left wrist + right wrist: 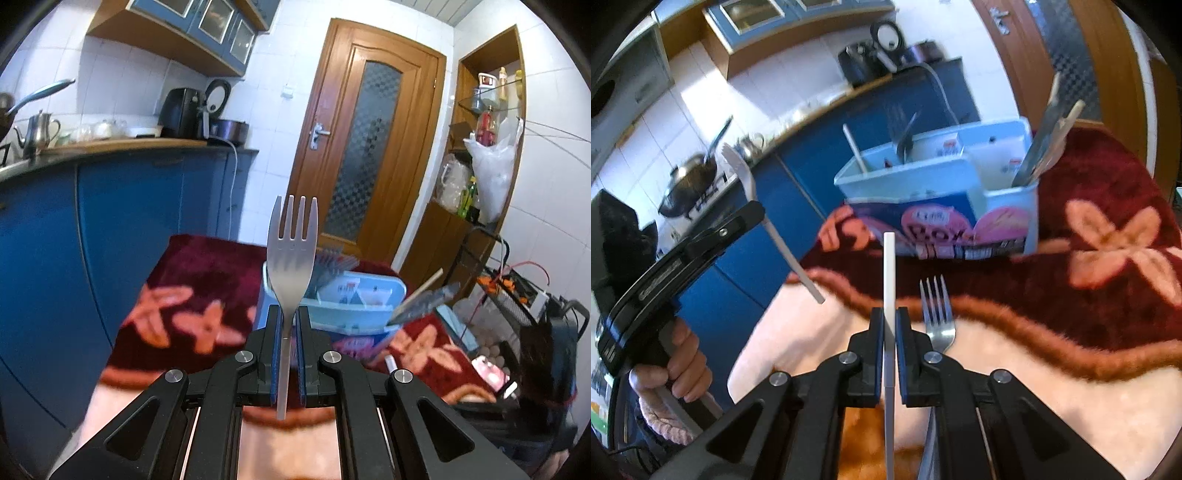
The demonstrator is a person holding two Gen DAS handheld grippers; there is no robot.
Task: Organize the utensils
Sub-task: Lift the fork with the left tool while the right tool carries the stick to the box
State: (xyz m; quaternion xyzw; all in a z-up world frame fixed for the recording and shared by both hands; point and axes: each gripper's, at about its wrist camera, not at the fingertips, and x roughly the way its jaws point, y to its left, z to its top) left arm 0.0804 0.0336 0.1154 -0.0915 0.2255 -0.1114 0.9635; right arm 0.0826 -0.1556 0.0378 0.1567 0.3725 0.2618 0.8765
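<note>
Dark red floral blanket (1108,280) spread over the surface ahead of and under both hand-held grippers, orange fringe along its near edge, pale cloth (1052,398) below that.

Light blue utensil organizer box (934,177) standing on the blanket, straight ahead of the right hand-held gripper, well apart from it. Several compartments; white stick, dark utensil and a knife with wooden sticks poking up out of them, blurred. Same box (354,314) just beyond the left hand-held gripper's tips, partly hidden behind the fork head.

Left hand-held gripper (289,321) clamped tight on the handle of a grey metal fork (291,258), tines up, handle end hanging below the pads. From the right wrist view, same gripper (753,214) up at left, gripped by a hand (676,365), fork (746,177) slanting up.

Right hand-held gripper (890,325) clamped on a thin white stick (889,273), upright, running up past the tips and down between the fingers.

Second metal fork (938,317) lying on the cloth just right of the right gripper's tips, tines pointing away.
</note>
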